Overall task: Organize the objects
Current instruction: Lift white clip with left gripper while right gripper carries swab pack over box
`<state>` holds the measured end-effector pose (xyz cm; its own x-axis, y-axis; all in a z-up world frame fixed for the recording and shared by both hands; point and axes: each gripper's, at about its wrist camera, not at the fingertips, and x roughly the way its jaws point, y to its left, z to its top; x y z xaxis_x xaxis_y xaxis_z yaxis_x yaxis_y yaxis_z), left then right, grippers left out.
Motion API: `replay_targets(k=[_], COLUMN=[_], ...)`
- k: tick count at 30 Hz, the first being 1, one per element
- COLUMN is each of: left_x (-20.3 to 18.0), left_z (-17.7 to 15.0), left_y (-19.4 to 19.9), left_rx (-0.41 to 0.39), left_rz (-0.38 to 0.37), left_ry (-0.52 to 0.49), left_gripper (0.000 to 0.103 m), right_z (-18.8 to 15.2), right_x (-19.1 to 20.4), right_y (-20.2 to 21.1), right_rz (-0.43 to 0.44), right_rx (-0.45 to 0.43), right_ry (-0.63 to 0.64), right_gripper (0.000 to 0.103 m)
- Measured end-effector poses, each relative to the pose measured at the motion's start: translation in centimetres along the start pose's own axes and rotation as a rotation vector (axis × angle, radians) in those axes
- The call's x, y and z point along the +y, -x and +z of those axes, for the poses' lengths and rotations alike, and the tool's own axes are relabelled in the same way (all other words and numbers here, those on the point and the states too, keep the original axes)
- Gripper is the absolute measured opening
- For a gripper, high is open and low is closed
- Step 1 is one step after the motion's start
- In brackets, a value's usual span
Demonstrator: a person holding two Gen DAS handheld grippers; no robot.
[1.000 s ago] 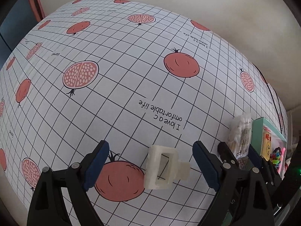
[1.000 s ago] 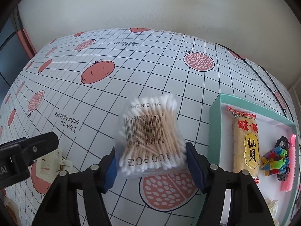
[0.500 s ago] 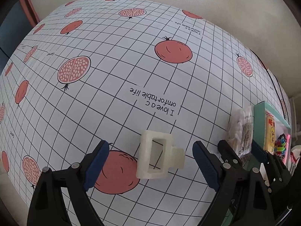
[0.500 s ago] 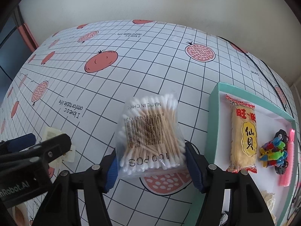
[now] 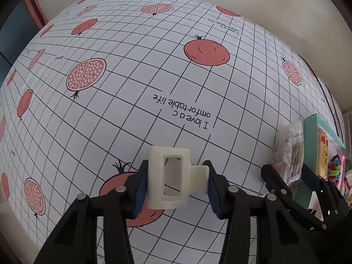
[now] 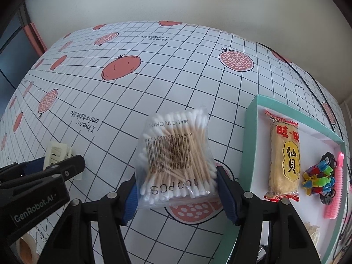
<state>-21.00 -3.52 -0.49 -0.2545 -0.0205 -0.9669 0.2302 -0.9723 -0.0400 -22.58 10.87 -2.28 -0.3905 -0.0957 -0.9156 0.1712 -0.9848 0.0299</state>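
A cream plastic hair claw clip (image 5: 169, 177) sits between the blue pads of my left gripper (image 5: 176, 187), which is shut on it just above the pomegranate tablecloth. The same clip (image 6: 57, 151) shows at the left of the right wrist view behind the left gripper's black arm. My right gripper (image 6: 176, 189) is shut on a clear bag of cotton swabs (image 6: 176, 156), held up over the table. In the left wrist view that bag (image 5: 289, 151) appears at the right, next to the teal tray (image 5: 310, 132).
The teal-rimmed tray (image 6: 250, 132) at the right holds a yellow snack packet (image 6: 285, 160), a multicoloured toy car (image 6: 319, 176), a pink comb (image 6: 335, 187) and a pale item near its front. A roll of tape (image 6: 24, 249) lies at the lower left. A wall rises behind the table.
My left gripper went from open around the clip to shut on it. The right gripper kept its hold on the swab bag and drifted slightly toward the tray.
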Motion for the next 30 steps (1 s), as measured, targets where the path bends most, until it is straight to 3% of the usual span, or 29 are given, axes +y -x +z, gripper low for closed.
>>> replay_targets(k=[10, 21, 30], left_x=[0.6, 0.3, -1.7], left_z=[0.3, 2.1, 2.9], left_y=[1.1, 6.6, 9.7], left_rx=[-0.009, -0.156, -0.243], left_rz=[-0.055, -0.106, -0.161], left_ry=[0.019, 0.027, 0.011], left_gripper=[0.049, 0.049, 0.049], right_z=[0.2, 1.6, 1.5], right_x=[-0.3, -0.8, -3.0], right_y=[0.4, 6.0, 10.4], right_rz=[0.037, 0.016, 0.000], right_rx=[-0.004, -0.137, -0.168], right_ry=[-0.031, -0.011, -0.020], right_gripper=[0.066, 0.065, 0.065])
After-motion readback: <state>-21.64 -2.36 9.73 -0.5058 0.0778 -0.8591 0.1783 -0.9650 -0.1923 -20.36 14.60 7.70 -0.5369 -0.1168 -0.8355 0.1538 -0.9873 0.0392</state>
